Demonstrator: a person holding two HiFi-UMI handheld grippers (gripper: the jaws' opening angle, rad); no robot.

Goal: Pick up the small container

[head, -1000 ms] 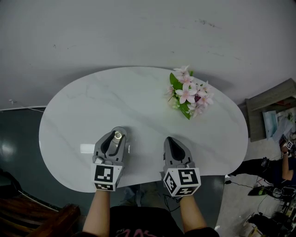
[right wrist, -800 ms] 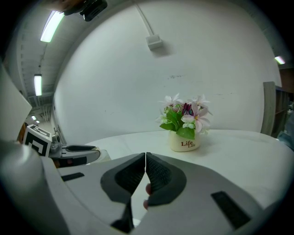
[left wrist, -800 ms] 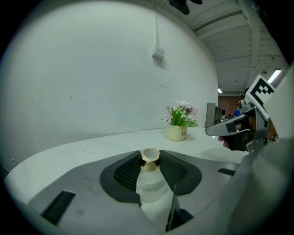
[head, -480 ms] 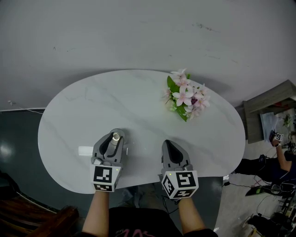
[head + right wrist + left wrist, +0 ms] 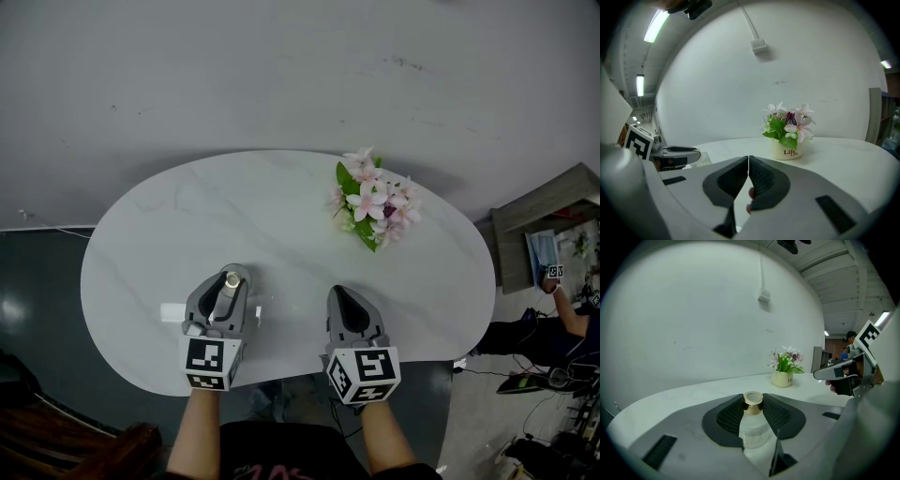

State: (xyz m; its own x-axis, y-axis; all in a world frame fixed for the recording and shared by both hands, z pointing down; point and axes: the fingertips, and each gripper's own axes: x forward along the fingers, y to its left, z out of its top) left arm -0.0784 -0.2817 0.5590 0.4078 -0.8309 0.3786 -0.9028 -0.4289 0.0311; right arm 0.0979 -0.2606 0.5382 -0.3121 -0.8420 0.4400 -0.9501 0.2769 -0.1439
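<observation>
**Gold cap, clear body: small container gripped high by the left hand**

Held between the dark ribbed fingers (image 5: 729,416) of the left gripper (image 5: 232,274), the small container (image 5: 752,427) stands upright over the near part of the white desk (image 5: 281,206). The fingers are partly spread and closed on its gold cap (image 5: 753,399) and neck. The wider clear body hangs below the contact. Whether its base has left the desk cannot be told.

The right gripper (image 5: 340,292) hovers just beside the left with its fingers (image 5: 761,176) pressed together on nothing.

The likely trouble is the hold itself. A pinch this high on a smooth, round cap may let the container swing or twist if the lift is quick, and it could slip out downward. So near the front edge of the desk, a drop might roll it off. The flower pot (image 5: 788,149) stands well apart and looks safe.
</observation>
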